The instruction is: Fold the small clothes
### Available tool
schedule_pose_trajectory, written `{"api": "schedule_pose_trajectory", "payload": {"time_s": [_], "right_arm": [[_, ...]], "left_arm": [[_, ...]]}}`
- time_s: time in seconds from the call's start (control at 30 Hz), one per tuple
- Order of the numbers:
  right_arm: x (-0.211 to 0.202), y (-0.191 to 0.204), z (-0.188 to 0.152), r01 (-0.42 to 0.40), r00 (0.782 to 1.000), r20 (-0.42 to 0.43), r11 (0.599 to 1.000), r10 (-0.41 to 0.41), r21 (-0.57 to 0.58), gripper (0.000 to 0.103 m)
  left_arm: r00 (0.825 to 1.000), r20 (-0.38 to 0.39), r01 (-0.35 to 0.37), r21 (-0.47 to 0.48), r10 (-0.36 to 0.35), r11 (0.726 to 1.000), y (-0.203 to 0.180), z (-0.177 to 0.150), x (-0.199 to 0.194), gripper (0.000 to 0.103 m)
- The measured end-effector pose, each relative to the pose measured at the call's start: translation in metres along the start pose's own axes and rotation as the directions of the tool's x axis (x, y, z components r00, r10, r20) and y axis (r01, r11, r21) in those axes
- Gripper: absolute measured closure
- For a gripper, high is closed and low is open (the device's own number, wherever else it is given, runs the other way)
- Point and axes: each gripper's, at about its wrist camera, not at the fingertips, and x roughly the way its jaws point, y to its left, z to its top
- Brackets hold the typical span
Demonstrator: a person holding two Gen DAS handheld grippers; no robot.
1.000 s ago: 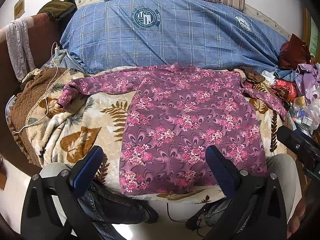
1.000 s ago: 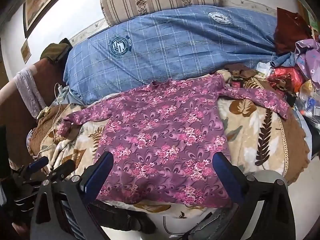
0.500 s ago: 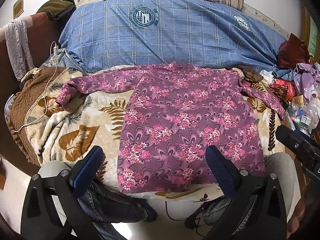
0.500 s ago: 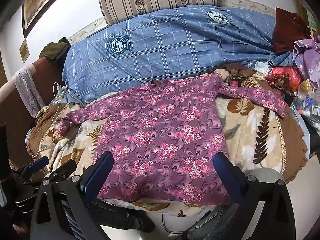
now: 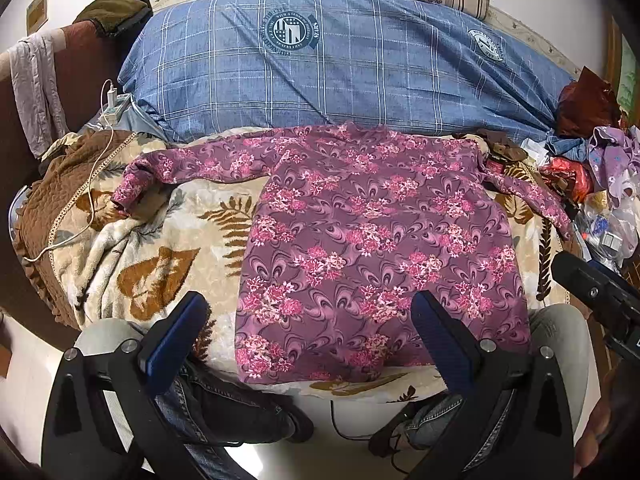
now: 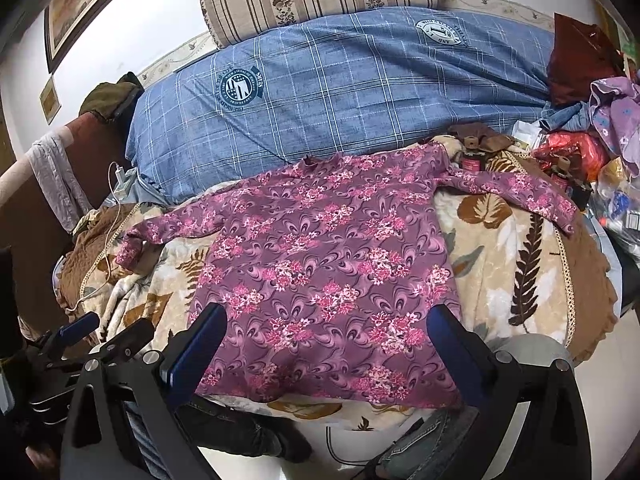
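— What's free ahead of your left hand-held gripper?
— Bare leaf blanket left of it.
— And obstacles?
— Blue bolster far ahead; clutter pile right of your right hand-held gripper.

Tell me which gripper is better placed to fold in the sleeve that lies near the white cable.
Left. The left gripper hangs open at the hem corner of the floral shirt on that sleeve's side; the right gripper, also open, sits toward the other sleeve.

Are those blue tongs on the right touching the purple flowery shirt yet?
Cannot tell. In the right wrist view the open right tongs overlap the shirt near its hem, but they may just be hovering in front; no view shows contact or a gap.
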Motion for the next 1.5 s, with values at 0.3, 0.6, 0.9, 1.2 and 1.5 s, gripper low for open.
{"api": "schedule_pose_trajectory", "payload": {"time_s": [0.3,0.6,0.9,1.2,1.5], "right_arm": [[0.000,0.000,0.001,0.003,1.000,-0.001,1.000,-0.003,0.006,0.002],[0.001,0.000,0.001,0.003,1.000,-0.003,1.000,-0.003,0.008,0.002],[0.000,-0.001,0.001,0.006,1.000,-0.001,1.000,-0.006,0.005,0.002],[0.003,-0.004,0.002,0.007,1.000,-0.003,1.000,-0.007,0.018,0.002],[0.016,-0.015,0.006,-0.003,1.000,-0.019,0.999,0.004,0.041,0.002]], "left_arm": [[1.000,0.000,-0.001,-0.002,0.001,1.000,0.000,0.000,0.000,0.000],[1.000,-0.004,0.003,-0.002,-0.003,1.000,-0.001,-0.001,0.000,0.000],[1.000,-0.005,0.001,-0.003,-0.001,1.000,-0.002,-0.003,0.001,0.000],[1.000,-0.013,0.000,-0.002,0.000,1.000,-0.002,-0.004,0.005,0.000],[0.999,-0.048,0.012,0.012,-0.011,1.000,-0.010,0.004,0.026,0.000]]}}
